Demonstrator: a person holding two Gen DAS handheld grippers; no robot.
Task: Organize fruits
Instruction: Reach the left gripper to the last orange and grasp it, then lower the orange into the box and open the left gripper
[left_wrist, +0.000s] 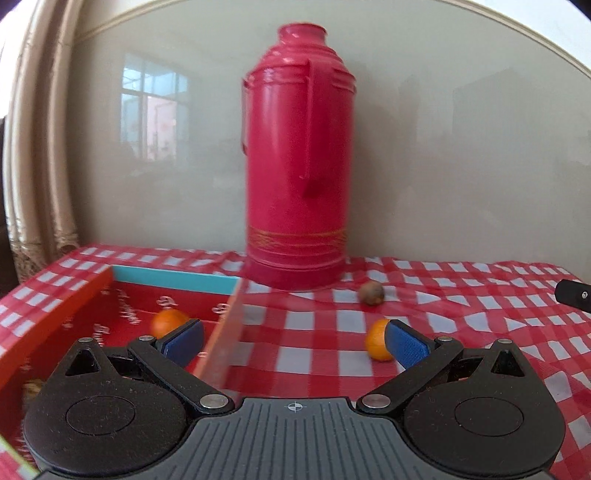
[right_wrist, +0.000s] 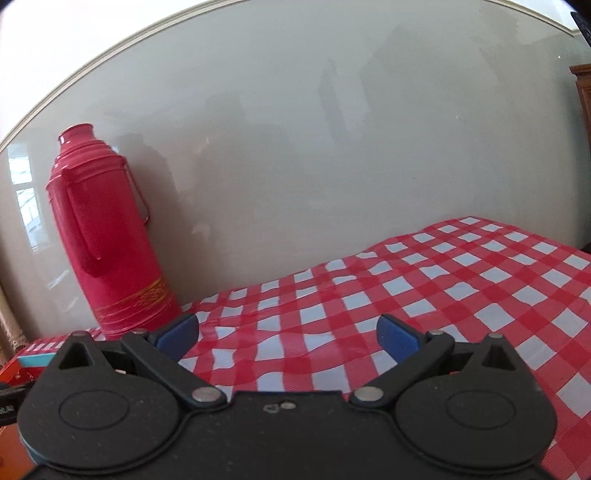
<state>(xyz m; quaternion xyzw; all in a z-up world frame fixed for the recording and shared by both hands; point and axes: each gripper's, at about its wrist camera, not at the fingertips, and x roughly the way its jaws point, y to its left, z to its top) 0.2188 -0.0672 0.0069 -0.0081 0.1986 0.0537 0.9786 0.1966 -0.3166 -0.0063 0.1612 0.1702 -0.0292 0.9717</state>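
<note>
In the left wrist view my left gripper is open, its blue pads spread wide above the right wall of a shallow red box. One small orange lies inside the box, just behind the left pad. A second orange rests on the checked cloth, partly hidden by the right pad. A brown round fruit lies farther back near the flask. In the right wrist view my right gripper is open over bare cloth with nothing between its fingers.
A tall red thermos flask stands at the back against a glossy beige wall, also in the right wrist view as the flask. The red-and-white checked tablecloth covers the table. A brownish item lies in the box's near corner. A black part shows at the right edge.
</note>
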